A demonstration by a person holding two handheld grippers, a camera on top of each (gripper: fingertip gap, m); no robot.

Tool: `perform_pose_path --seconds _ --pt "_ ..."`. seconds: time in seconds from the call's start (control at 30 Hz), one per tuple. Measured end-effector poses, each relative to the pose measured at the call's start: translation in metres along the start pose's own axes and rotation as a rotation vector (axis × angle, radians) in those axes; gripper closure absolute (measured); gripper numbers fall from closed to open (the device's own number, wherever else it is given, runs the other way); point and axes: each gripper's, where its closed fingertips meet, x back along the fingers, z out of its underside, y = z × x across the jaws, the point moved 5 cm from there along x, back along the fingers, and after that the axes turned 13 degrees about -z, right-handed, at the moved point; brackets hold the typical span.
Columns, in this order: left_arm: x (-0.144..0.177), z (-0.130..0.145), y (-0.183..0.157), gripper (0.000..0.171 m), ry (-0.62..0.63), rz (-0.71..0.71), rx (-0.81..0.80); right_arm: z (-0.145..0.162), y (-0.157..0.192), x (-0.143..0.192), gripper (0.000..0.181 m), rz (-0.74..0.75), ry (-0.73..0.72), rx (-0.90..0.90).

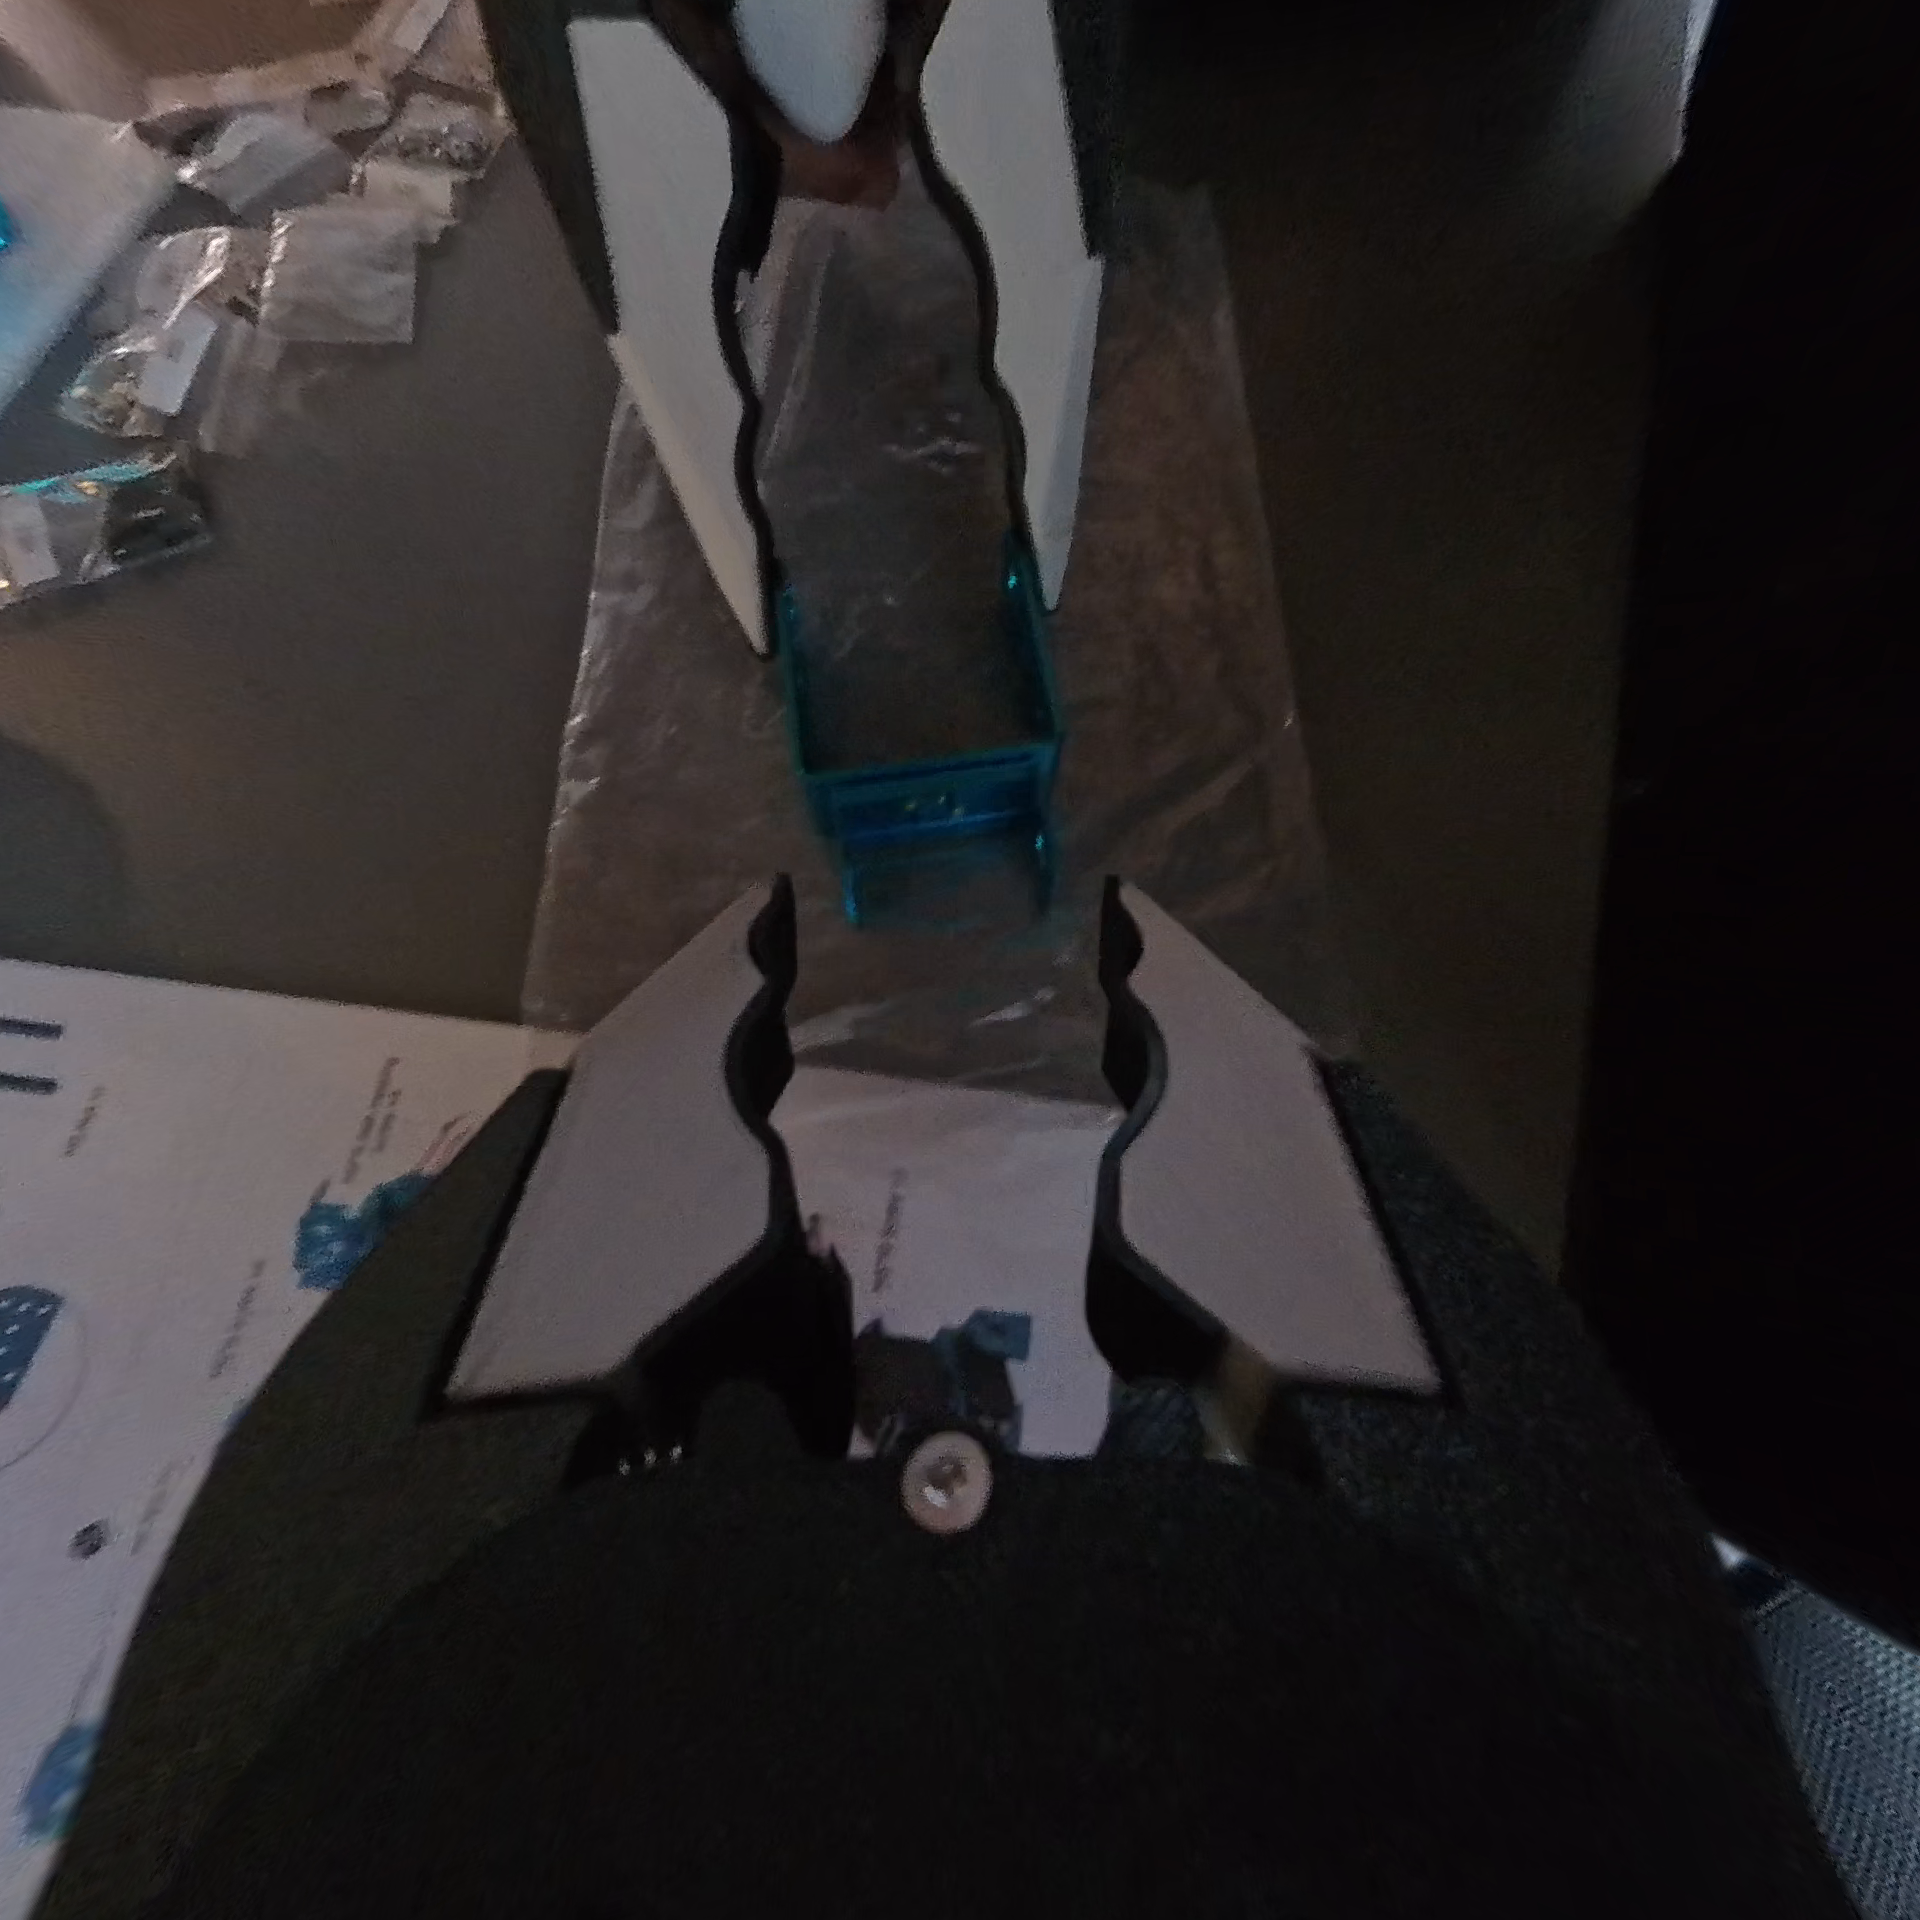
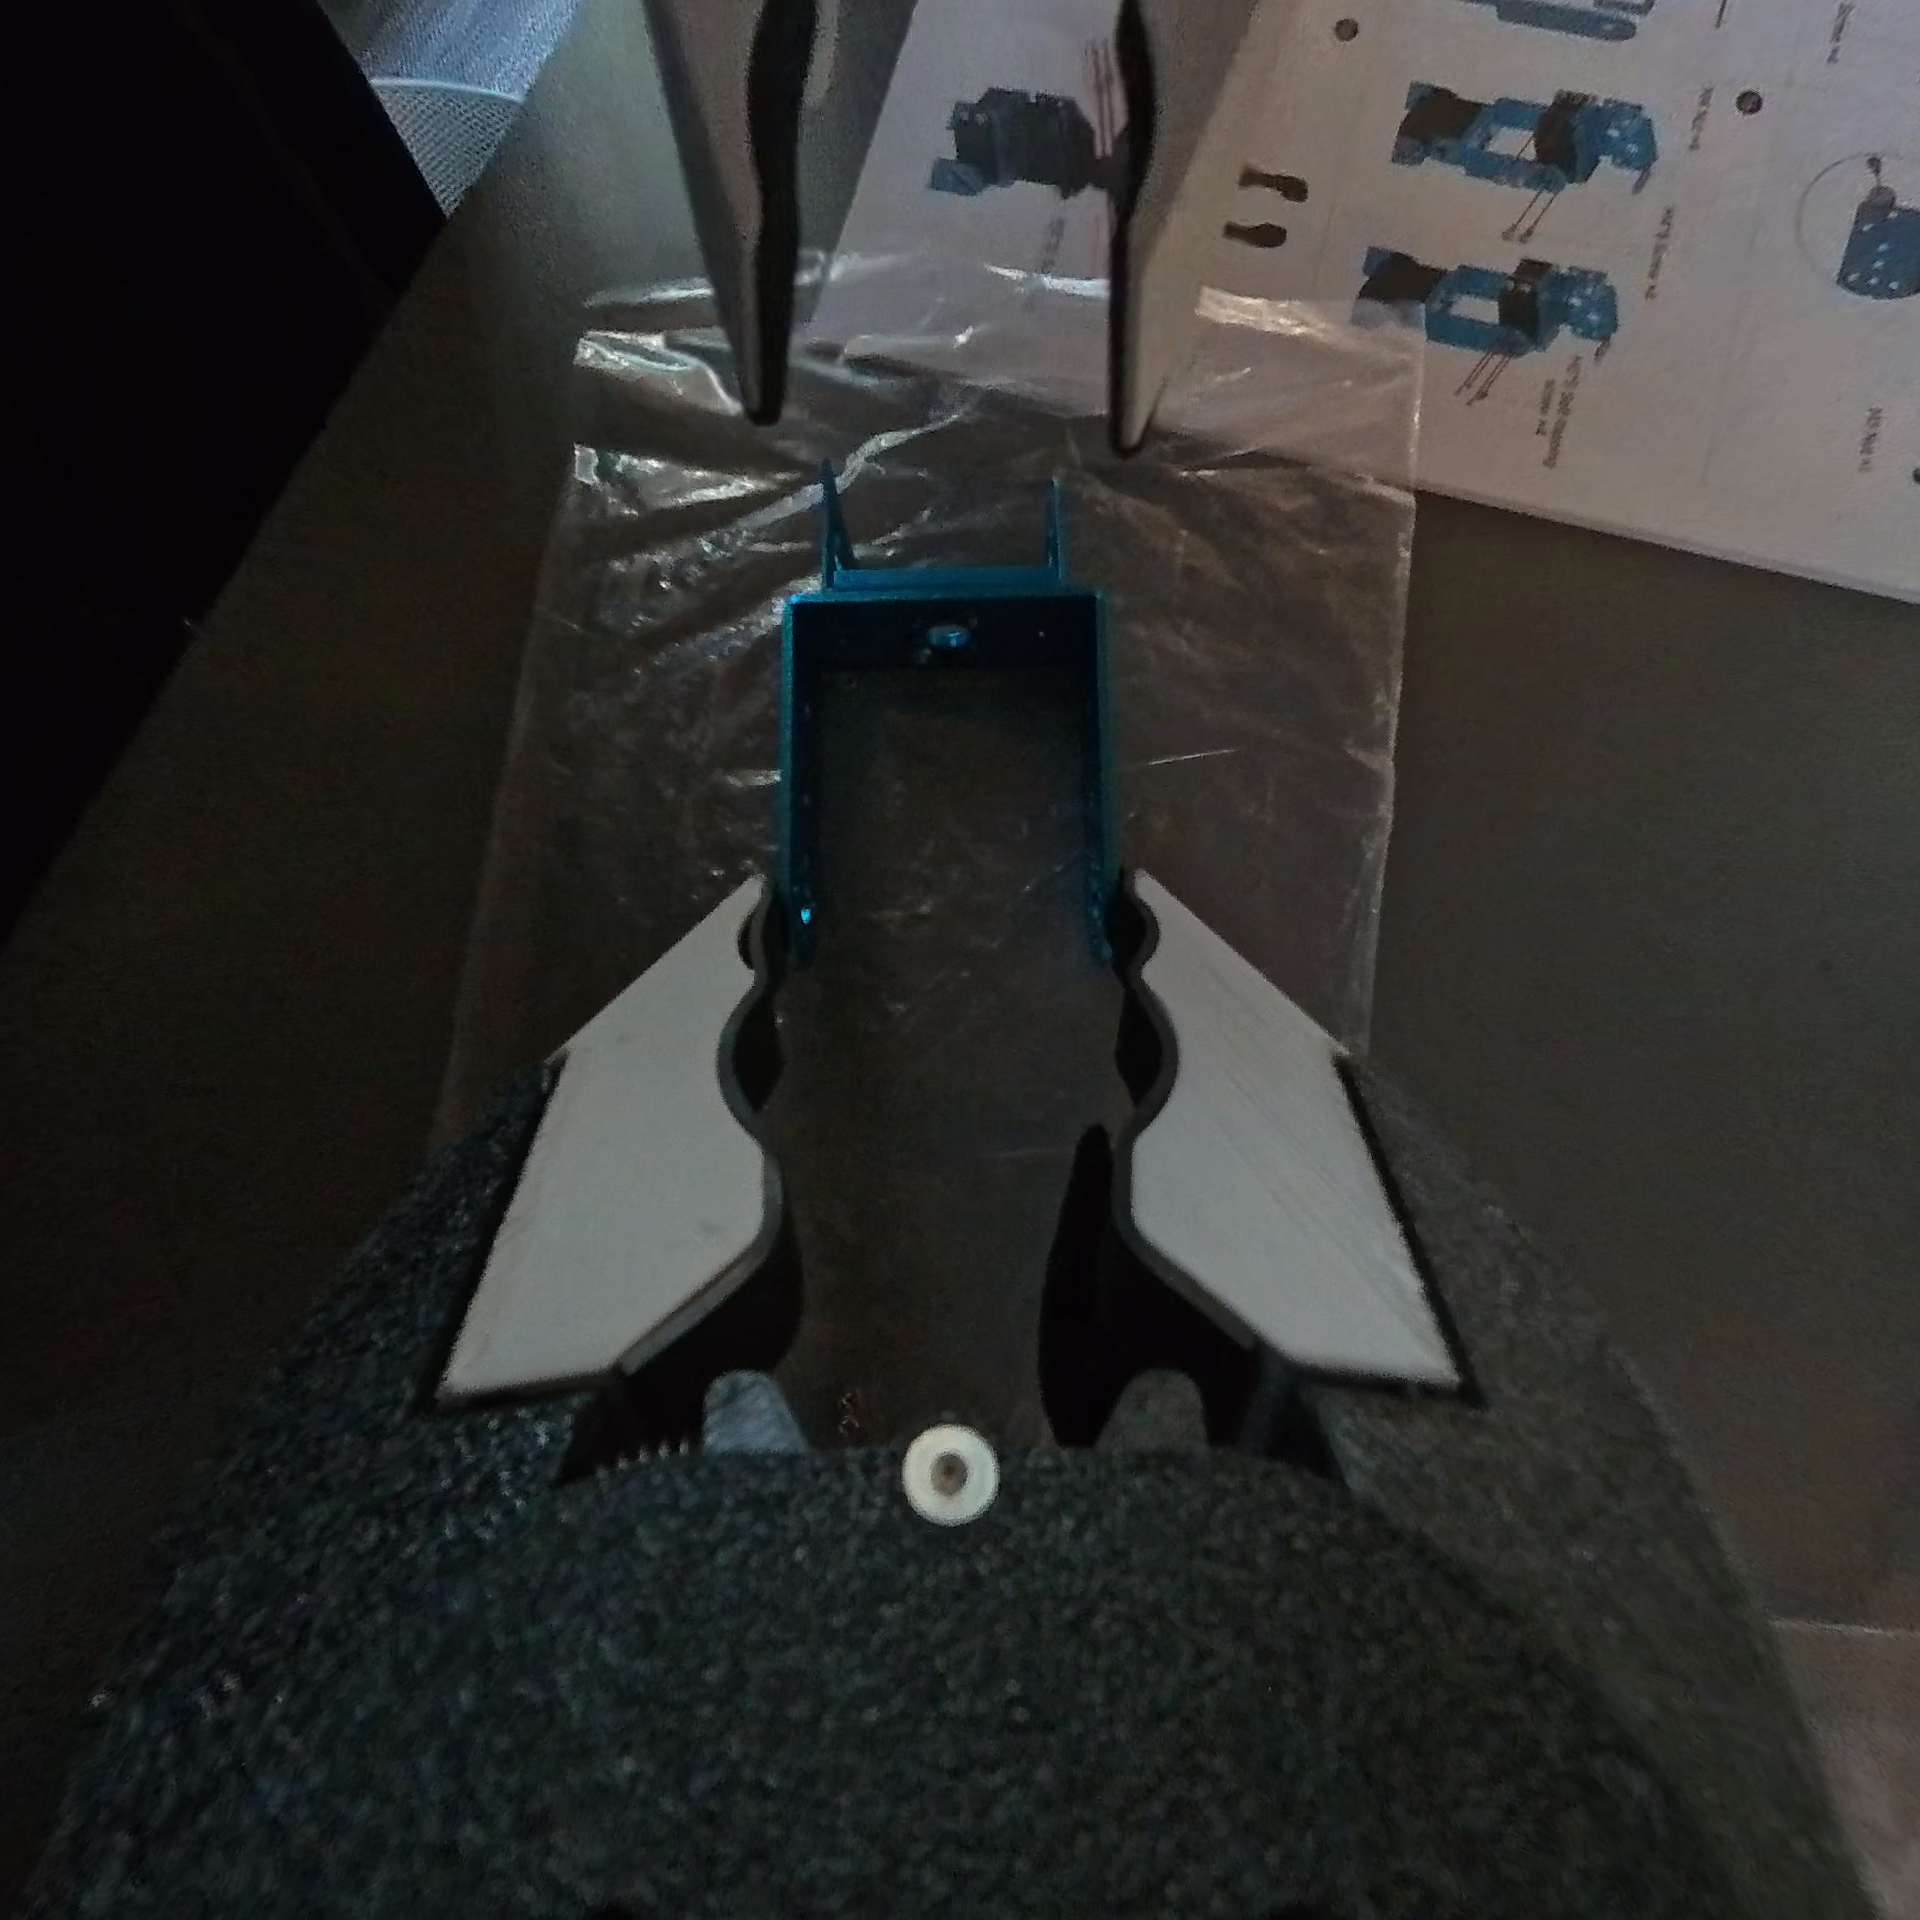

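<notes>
A blue metal U-shaped bracket (image 2: 940, 623) lies over a clear plastic bag (image 2: 1247, 644) on a dark table. My right gripper (image 2: 948, 894) is closed on the outer sides of the bracket's two arms at their open end. In the left wrist view it reaches in from the top (image 1: 906, 623), with the bracket (image 1: 925, 774) between its fingertips. My left gripper (image 1: 945, 888) is open and empty, its tips just short of the bracket's closed end. It also shows at the top of the right wrist view (image 2: 945, 426).
A white sheet with printed pictures of blue parts (image 2: 1610, 343) lies beside the bag and under my left gripper (image 1: 260, 1143). Several small clear bags of parts (image 1: 270, 260) lie at the far left. A grey mesh surface (image 1: 1849, 1714) shows at the right edge. Tip to tip, the grippers are about 8 cm apart.
</notes>
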Motion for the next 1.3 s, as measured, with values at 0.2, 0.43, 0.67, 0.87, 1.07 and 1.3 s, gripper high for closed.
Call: perform_pose_path --seconds 0.2,0.43,0.67,0.87,1.07,1.3 --pt "-0.012 0.004 -0.007 0.12 0.05 -0.012 -0.02 -0.002 0.0 -0.002 0.117 0.001 -0.004 -0.006" --pt "-0.01 0.006 -0.007 0.127 0.047 -0.011 0.002 -0.008 0.002 -0.008 0.118 -0.003 -0.002 -0.019" --pt "-0.004 0.012 -0.015 0.127 0.044 -0.033 0.031 -0.014 0.003 -0.012 0.111 -0.037 -0.019 -0.027" --pt "0.018 0.01 -0.016 0.115 -0.028 -0.116 0.126 -0.022 0.01 0.035 0.121 -0.031 -0.064 0.0" --pt "0.037 0.007 -0.046 0.115 -0.11 -0.235 0.303 -0.046 0.01 0.018 0.16 -0.124 -0.003 0.134" --pt "0.038 -0.002 -0.069 0.116 -0.169 -0.346 0.453 -0.041 0.003 -0.025 0.165 -0.172 0.314 0.222"
